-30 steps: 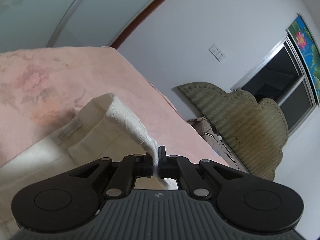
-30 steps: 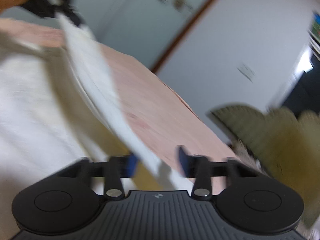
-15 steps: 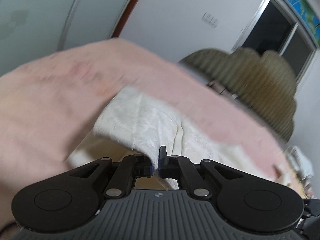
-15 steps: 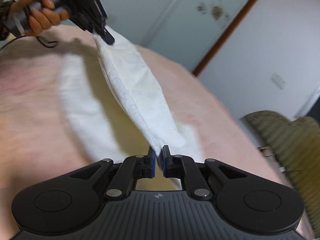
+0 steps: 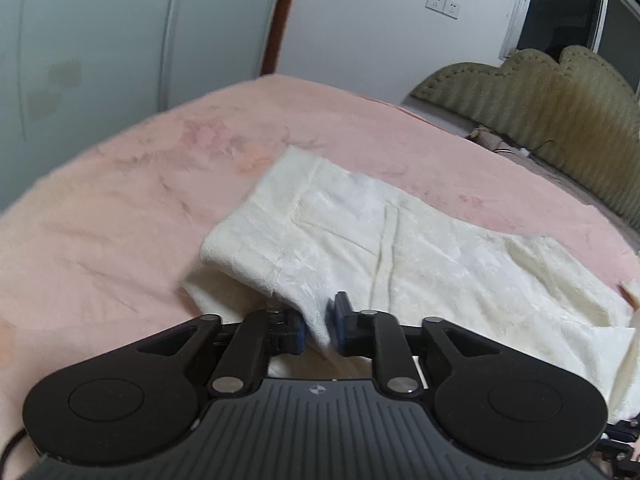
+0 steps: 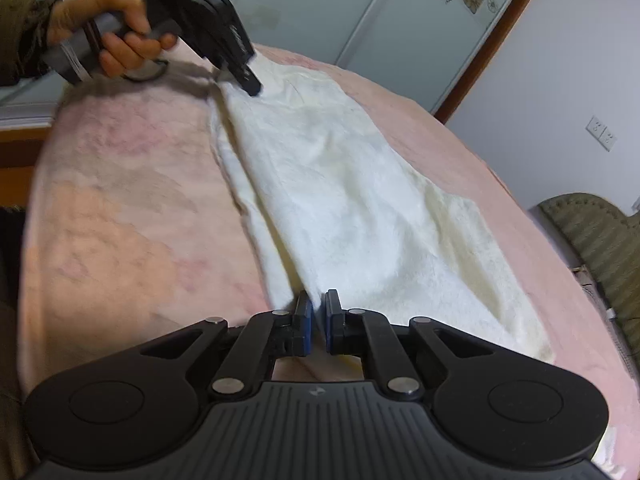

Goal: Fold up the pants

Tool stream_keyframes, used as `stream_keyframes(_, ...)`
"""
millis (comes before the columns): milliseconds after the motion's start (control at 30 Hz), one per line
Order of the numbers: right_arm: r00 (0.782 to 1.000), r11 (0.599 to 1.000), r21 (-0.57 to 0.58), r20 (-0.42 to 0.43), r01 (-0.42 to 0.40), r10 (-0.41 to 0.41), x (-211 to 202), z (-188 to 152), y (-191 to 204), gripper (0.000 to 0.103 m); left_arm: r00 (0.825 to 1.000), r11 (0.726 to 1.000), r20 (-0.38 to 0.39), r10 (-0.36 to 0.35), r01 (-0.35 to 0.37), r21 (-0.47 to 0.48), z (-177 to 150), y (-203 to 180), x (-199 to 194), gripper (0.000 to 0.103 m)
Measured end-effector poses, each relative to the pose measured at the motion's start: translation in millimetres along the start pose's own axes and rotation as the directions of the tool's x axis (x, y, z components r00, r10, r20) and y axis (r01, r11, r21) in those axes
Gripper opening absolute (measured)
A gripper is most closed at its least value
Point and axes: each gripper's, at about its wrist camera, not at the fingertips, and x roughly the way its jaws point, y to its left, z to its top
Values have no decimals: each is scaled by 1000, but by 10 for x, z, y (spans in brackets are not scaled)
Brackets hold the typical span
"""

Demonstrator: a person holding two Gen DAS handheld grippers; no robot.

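Observation:
The white pants point(image 5: 400, 240) lie folded lengthwise on the pink bed, one layer over another. My left gripper point(image 5: 319, 326) is shut on the pants' near edge, with cloth between its blue pads. In the right wrist view the pants point(image 6: 352, 200) stretch from my right gripper point(image 6: 316, 326), which is shut on one end of the cloth, to the left gripper point(image 6: 248, 80) at the far end, held by a hand.
The pink blanket point(image 5: 140, 200) covers the bed around the pants. An olive padded headboard point(image 5: 560, 100) stands at the right, with cables at its foot. Wardrobe doors point(image 6: 380, 20) and a white wall stand behind.
The pants hung taut in the air between both grippers and now lie lowered flat on the bed. Both grippers have come down with them and keep their hold.

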Motion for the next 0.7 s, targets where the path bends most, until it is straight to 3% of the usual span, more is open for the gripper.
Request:
stream_keyframes(100, 999, 995, 95, -3, -35, 35, 14, 0, -84, 6, 996, 996, 21, 90, -90, -7, 59, -38, -121, 32)
stream_keyframes(133, 999, 992, 120, -7, -46, 48, 23, 3, -125, 7, 989, 990, 47, 141, -140, -13, 81, -53, -184, 39)
stream_keyframes(233, 997, 977, 195, 17, -83, 81, -28, 4, -246, 9, 946, 958, 154, 286, -285, -35, 126, -159, -394, 44)
stream_keyframes(300, 990, 957, 254, 53, -141, 132, -198, -55, -398, 11, 918, 944, 223, 328, -329, -35, 158, -264, -508, 44)
stream_keyframes(367, 982, 927, 328, 112, -183, 154, -464, -181, -612, 14, 930, 961, 250, 269, -278, -1, 186, -398, -556, 45)
stream_keyframes(467, 991, 864, 498, 136, -71, 3, -883, -543, -1003, 23, 977, 989, 199, 77, -99, 105, 183, -701, -457, 48)
stream_keyframes(500, 991, 812, 584, 107, 4, -81, -1003, -709, -1175, 27, 985, 989, 173, 14, -39, 143, 157, -838, -389, 48)
stream_keyframes(567, 967, 622, 765, -4, 168, -256, -1247, -1131, -1508, 48, 991, 976, 99, -88, 66, 208, 83, -1112, -243, 48)
stream_keyframes(633, 914, 346, 898, -127, 271, -385, -1532, -1648, -1719, 51, 982, 951, 31, -188, 174, 254, -16, -1400, -122, 48)
stream_keyframes(700, 861, 61, 961, -212, 269, -462, -1825, -2133, -1723, 51, 967, 919, -14, -254, 246, 308, -131, -1674, -37, 48)
